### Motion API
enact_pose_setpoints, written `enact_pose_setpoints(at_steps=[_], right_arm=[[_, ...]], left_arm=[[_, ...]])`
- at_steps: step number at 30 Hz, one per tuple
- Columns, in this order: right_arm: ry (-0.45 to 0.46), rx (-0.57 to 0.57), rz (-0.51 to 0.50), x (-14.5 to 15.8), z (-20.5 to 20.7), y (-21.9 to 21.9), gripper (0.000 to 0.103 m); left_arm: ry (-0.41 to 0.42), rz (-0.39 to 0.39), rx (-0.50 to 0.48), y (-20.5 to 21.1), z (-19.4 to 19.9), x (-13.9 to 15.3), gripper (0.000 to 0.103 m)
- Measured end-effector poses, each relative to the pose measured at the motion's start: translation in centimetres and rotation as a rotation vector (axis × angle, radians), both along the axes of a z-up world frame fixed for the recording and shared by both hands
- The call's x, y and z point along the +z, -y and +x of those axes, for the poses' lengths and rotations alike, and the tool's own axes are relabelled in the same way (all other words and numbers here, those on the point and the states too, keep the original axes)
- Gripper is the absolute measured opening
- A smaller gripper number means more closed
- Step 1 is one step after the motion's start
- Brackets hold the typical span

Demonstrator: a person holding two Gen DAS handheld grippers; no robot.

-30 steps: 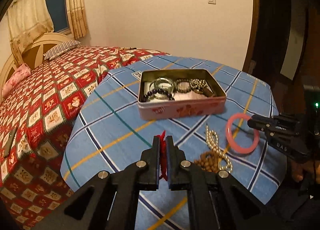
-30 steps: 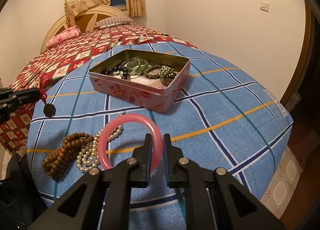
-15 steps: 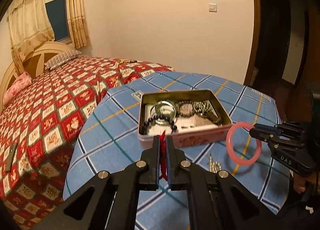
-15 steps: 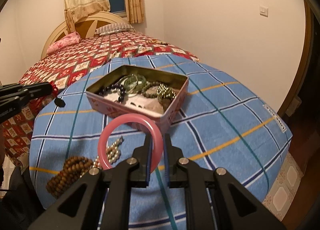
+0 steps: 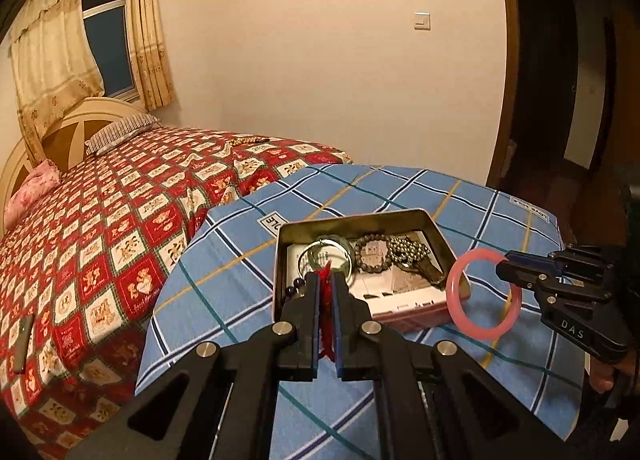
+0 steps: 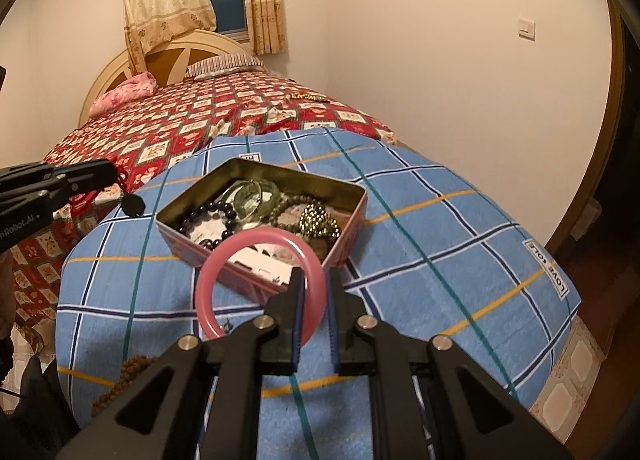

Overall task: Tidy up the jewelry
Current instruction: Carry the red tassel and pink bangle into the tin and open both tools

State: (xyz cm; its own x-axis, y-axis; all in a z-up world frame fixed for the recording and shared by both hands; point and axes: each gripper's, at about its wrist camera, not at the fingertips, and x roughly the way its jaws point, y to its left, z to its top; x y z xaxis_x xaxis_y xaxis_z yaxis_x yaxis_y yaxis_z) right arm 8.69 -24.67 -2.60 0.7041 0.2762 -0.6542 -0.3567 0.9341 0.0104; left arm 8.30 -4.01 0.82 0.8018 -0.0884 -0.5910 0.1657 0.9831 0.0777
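Gripping smooth round pink bangle [image 6: 260,284]

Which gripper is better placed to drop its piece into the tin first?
Probably left. The left gripper holds the red cord seemingly over the tin; the right gripper holds the pink bangle beside the tin's near corner.

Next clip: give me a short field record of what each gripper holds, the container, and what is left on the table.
left gripper: shut on red knotted cord with dark pendant, beside the tin
right gripper: shut on pink bangle, held at the tin's near edge
container: open pink rectangular tin, holding beaded bracelets and a green bangle
on blue checked tablecloth: brown wooden bead strand
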Motion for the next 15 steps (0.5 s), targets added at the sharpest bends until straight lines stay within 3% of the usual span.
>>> enact_pose_setpoints(at_steps=[15], right_arm=[[0.021, 0.002, -0.031, 1.6, 4.0, -1.0, 0.012]], left_arm=[[0.027, 0.025, -0.001, 0.9, 4.5, 1.2, 0.004]])
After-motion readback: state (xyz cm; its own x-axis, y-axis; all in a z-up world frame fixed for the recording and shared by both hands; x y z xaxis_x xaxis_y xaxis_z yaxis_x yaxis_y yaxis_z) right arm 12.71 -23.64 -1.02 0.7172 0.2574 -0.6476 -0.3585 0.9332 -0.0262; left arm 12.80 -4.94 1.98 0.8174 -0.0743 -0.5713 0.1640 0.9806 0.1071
